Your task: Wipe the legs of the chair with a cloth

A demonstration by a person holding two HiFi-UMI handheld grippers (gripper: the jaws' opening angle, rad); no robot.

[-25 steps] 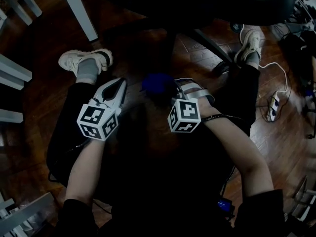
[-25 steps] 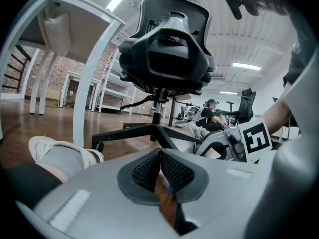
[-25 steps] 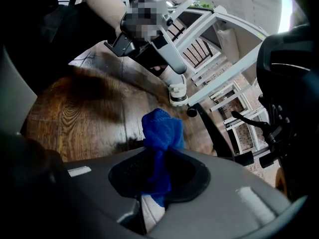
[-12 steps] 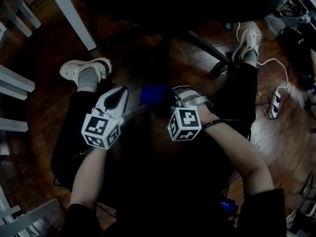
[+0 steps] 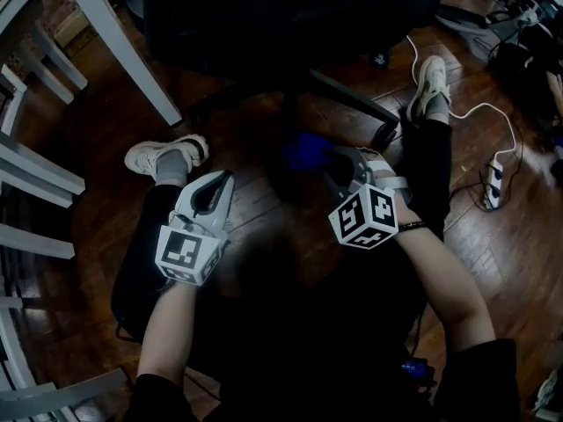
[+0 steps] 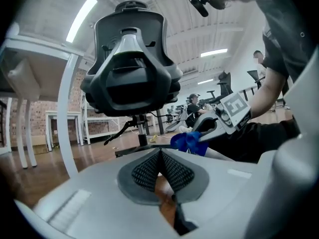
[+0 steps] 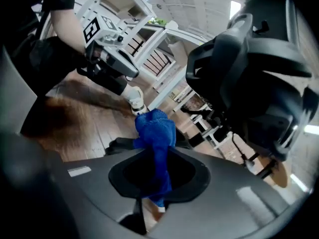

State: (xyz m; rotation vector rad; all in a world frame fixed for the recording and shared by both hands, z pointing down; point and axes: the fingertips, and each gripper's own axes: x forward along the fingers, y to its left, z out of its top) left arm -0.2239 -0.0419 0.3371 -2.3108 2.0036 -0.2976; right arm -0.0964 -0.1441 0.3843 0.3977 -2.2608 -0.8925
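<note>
Right gripper view shows the right gripper (image 7: pixel 154 178) pinching a crumpled blue cloth (image 7: pixel 155 131) between its jaws, close to the dark base legs (image 5: pixel 352 95) of the black office chair (image 7: pixel 249 68). Whether they touch, I cannot tell. The left gripper (image 6: pixel 160 169) has its jaws pressed together on nothing (it waits aside). I judge that wiping is just beginning; next the cloth must press along one leg. No brand or writing is readable.

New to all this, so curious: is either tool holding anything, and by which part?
The right tool pinches the blue cloth by one bunched end; the rest pokes out. The left tool is shut, empty.
</note>
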